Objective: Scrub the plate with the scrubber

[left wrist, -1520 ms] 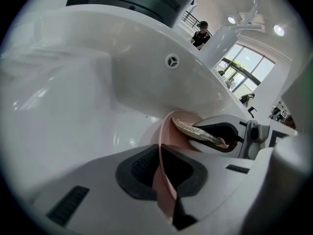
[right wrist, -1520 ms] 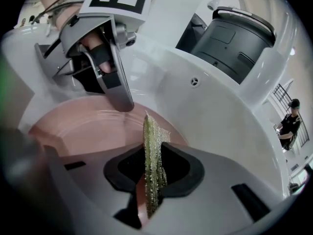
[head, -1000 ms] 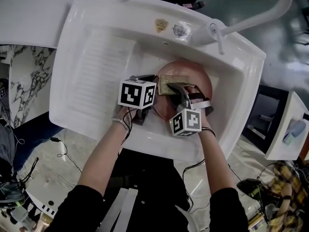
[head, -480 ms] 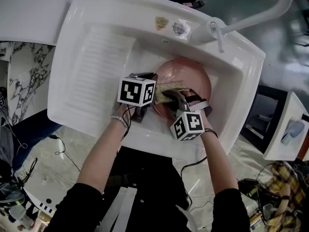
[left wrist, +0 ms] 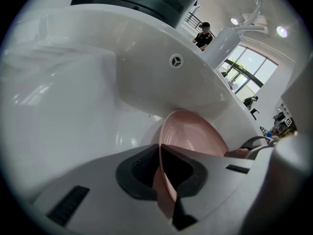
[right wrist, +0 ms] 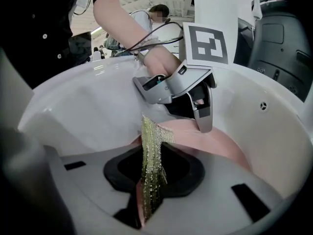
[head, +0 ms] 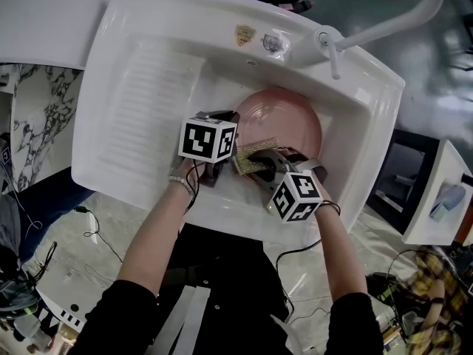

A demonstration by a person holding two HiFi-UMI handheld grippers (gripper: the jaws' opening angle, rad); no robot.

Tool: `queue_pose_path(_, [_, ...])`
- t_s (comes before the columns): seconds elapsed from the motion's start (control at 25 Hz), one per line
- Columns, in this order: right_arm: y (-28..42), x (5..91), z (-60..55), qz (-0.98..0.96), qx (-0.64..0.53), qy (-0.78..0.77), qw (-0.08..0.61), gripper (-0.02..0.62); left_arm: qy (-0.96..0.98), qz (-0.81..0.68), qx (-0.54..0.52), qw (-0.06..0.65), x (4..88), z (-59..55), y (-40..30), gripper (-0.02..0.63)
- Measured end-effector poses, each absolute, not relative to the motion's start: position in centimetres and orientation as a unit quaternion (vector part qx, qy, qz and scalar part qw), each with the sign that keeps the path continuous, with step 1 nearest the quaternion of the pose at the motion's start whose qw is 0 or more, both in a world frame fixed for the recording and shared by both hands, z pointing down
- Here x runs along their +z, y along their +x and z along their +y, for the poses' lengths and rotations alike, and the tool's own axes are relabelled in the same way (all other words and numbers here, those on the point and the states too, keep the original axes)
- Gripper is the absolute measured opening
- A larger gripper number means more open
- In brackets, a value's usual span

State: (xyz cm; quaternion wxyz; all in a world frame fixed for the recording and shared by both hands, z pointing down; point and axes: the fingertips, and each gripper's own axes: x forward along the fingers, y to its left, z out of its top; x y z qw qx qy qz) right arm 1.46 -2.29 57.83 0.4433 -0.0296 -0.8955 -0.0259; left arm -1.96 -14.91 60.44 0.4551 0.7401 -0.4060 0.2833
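Left gripper view, lower centre: left gripper [left wrist: 164, 185], jaws nearly closed, pinches the plate [left wrist: 195, 138] rim; right gripper [right wrist: 146, 195] clamps the scrubber [right wrist: 150, 146].

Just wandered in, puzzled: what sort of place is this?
Probably a lab or workshop with a dishwashing station, not a home kitchen: a white moulded sink, a white curved faucet, and loose black cables on the floor.

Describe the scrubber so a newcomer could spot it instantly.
Start at the white sink, then find the pink plate in its basin. At the plate's near rim, the right claw pinches a thin flat scrubber. It is the only yellow-green, glittery, mesh-textured thing there; its neighbours are smooth pink, white or grey.
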Motion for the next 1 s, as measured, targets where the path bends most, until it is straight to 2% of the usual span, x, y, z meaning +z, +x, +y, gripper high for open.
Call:
queue_pose_path(0.44, [3.7,56.1,-0.5,-0.884,-0.025,-0.075,0.460,0.080,0.742,-0.406,0.285,0.451,60.4,-14.9,-1.9,0.012])
queue_pose_path(1.0, [6.7,55.0,-12.4,-0.848,-0.150,0.183,0.474,0.075,0.743,-0.406,0.284,0.450,60.4,-14.9,-1.8,0.012])
